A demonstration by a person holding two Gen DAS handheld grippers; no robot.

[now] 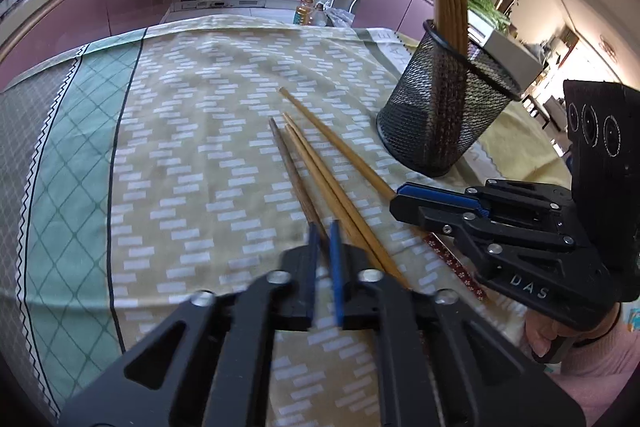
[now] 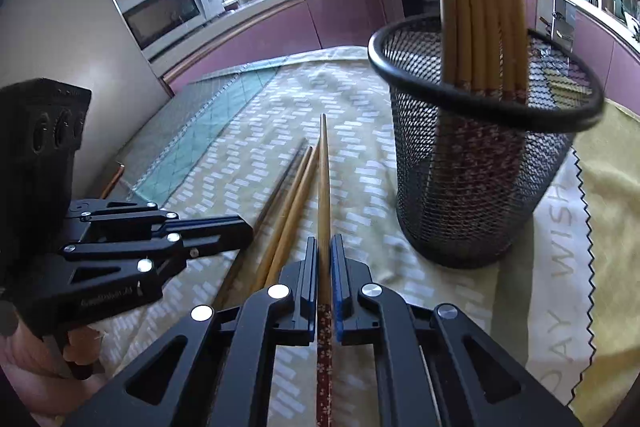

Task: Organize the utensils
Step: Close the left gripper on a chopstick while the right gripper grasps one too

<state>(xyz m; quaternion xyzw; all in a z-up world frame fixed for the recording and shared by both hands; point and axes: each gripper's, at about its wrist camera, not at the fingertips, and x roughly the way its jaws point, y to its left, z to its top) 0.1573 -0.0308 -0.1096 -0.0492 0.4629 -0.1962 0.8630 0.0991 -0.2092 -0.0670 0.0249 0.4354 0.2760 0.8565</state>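
**Both tongs close in on loose chopsticks beside the mesh cup**

A person sorting utensils on a patterned tablecloth [image 1: 192, 131] works two hand-held tongs at once. The right gripper [image 2: 325, 255] has its jaws pressed together on a light bamboo chopstick [image 2: 324, 187], clamped near the flowered red handle end, with the tip pointing away past the black mesh cup [image 2: 480, 163]. The left gripper [image 1: 320, 247] sits low over a dark brown chopstick [image 1: 290, 167], its jaws nearly together around the shaft; whether they actually pinch it cannot be told from either view.

Four chopsticks lie on the cloth just to the left of the cup. Two more bamboo sticks, a pair [image 1: 320, 167], rest between the dark one and the one in the right tongs, close enough to touch each other. The cup itself already holds a bundle of chopsticks [image 2: 476, 7] standing handle-down and leaning toward one side of the rim.

The risks look plain. Each stick is held near one end, so the long free part may swing or slip out when lifted. The two tongs sit close together, and raising both could knock them against each other or drag the middle pair along. A tip caught on the cup's rim or against the leaning bundle could tilt the light cup over.
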